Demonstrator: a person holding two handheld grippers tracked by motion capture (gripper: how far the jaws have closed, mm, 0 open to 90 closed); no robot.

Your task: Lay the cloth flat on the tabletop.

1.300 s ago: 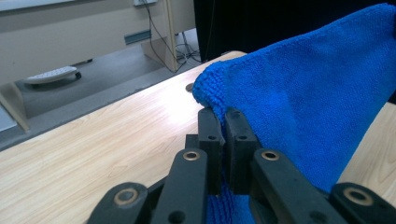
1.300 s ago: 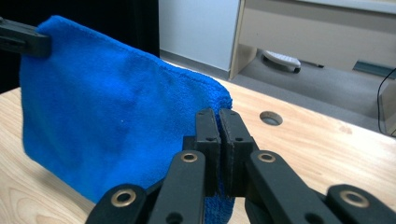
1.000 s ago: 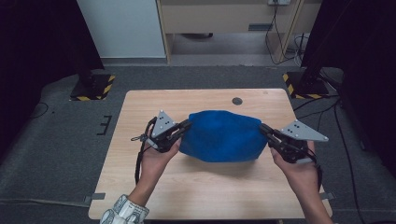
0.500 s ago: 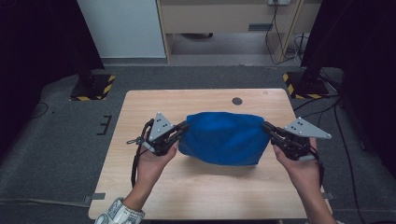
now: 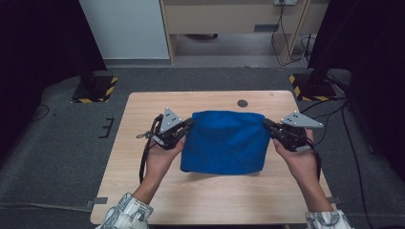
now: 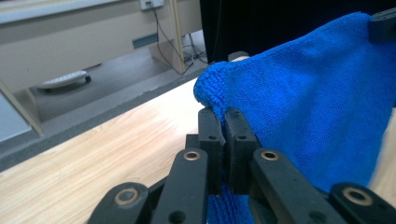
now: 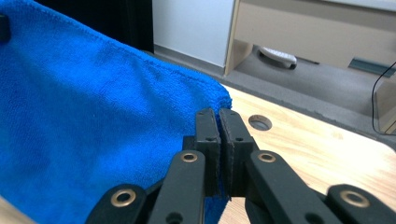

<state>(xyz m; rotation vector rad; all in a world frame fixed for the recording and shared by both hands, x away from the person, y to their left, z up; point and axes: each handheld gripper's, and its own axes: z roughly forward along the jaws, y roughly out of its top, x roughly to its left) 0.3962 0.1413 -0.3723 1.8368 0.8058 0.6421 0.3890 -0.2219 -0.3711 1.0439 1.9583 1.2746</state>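
Cloth position: I see the blue cloth (image 5: 223, 142) at the centre of the desk (image 5: 143, 191), folded into a roughly rectangular shape, its far edge lifted between my two claws and its near part lying on the wood.

Left claw (image 5: 189, 124): jaws pressed together, pinching the far left corner of the blue cloth. In the left gripper view the two black jaws meet on a fold of the terry fabric (image 6: 299, 102), which runs up and away to the right; cloth also shows below the jaws, between the linkage arms. My left hand (image 5: 162, 155) holds the claw body from beneath, with the cable looping down beside the wrist.

Right claw (image 5: 266, 125): jaws pressed together, pinching the far right corner of the same cloth. In the right gripper view the fabric (image 7: 93, 116) stretches away to the left from the jaw tips. My right hand (image 5: 298, 157) grips the claw body from below.

Surroundings: a round hole (image 5: 242, 103) sits in the desk just beyond the cloth's far edge. Black stands with yellow-striped bases (image 5: 95, 88) stand on the grey floor past the desk's far corners.
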